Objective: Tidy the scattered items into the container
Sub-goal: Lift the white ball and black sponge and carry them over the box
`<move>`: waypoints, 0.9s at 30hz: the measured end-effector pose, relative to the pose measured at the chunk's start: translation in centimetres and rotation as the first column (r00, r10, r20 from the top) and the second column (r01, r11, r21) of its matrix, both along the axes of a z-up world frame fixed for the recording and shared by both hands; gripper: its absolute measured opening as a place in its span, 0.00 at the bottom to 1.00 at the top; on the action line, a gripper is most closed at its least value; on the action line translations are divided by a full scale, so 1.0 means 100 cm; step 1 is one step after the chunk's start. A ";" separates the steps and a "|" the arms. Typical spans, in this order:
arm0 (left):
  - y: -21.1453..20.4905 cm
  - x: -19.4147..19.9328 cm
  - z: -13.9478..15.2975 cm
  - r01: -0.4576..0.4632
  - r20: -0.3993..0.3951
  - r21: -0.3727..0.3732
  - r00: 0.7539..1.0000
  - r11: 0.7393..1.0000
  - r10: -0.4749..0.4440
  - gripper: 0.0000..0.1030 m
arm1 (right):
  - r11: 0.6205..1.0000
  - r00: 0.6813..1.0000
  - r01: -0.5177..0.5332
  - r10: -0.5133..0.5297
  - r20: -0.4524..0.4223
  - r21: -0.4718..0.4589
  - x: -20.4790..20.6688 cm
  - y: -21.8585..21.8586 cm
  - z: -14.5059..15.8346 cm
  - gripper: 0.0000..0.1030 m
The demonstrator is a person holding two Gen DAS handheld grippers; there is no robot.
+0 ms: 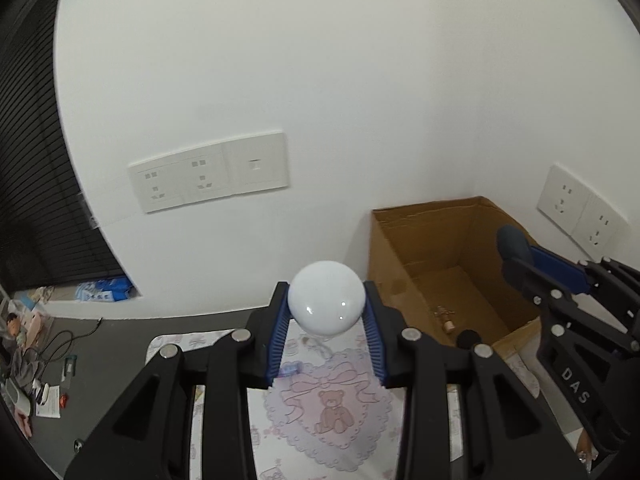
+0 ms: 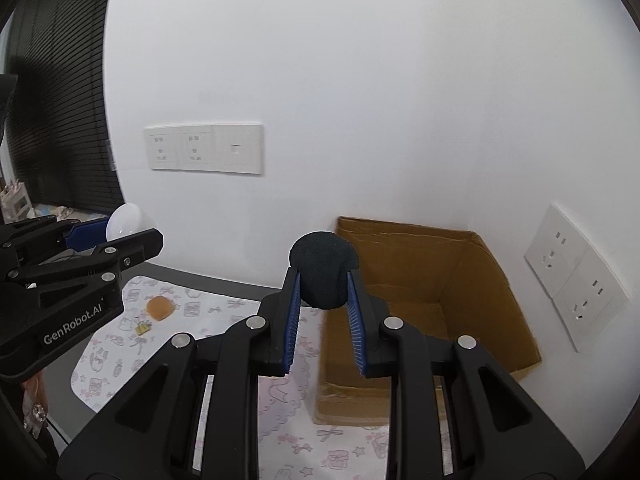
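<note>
Both hand-held grippers are seen loaded: the left gripper [image 1: 326, 316] is clenched on a glossy white ball [image 1: 326, 304], held at the tips of its blue pads [image 1: 280, 332], and the right gripper [image 2: 323, 294] is clenched on a dark foam ball [image 2: 323, 276] in the same way. Each ball is carried above the patterned cloth [image 1: 332, 412] that covers the table, and neither is yet over the opening of the cardboard box [image 2: 404, 280], which stands open at the far right against the white wall [image 1: 320, 80]. The carrying step is judged to be in hand, with two items brought toward the container together. Next, each gripper would need to be moved right and farther in until its ball is clear of the near wall of the box, and only then opened. The right gripper is nearer the box, so it is best emptied first, or the two may crowd each other at the rim. Small things are already seen on the box floor, among them a black round piece [image 1: 469, 338]. Left on the cloth at the far left are an orange-brown disc [image 2: 160, 307] and, just beside it, a small yellowish clip [image 2: 142, 327], both yet to be gathered.
</note>
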State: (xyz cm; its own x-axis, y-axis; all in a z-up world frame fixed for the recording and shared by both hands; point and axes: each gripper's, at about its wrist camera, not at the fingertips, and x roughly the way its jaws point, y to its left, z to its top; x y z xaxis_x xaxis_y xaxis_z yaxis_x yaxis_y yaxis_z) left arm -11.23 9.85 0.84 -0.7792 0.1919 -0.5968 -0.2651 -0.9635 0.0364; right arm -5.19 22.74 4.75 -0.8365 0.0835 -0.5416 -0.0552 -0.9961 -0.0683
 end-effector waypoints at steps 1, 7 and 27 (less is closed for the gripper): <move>0.009 -0.003 -0.001 0.015 0.001 0.000 1.000 1.000 -0.015 0.34 | 1.000 1.000 0.015 -0.015 0.002 0.000 -0.001 0.008 -0.001 0.23; 0.055 -0.016 -0.007 0.098 0.016 0.005 0.995 0.995 -0.099 0.34 | 0.995 0.995 0.101 -0.101 0.017 0.005 -0.004 0.053 -0.008 0.23; 0.153 -0.072 -0.059 0.244 0.113 0.002 0.964 0.970 -0.242 0.34 | 0.970 0.965 0.244 -0.243 0.101 0.007 -0.033 0.144 -0.052 0.23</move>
State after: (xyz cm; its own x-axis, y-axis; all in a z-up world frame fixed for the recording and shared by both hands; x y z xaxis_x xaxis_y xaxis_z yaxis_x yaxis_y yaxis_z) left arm -18.40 25.20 -5.01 -0.6385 0.3596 -0.6804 -0.4944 -0.8692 0.0046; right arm -8.49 37.12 -0.44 -0.7328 0.2748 -0.6225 -0.2892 -0.9539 -0.0806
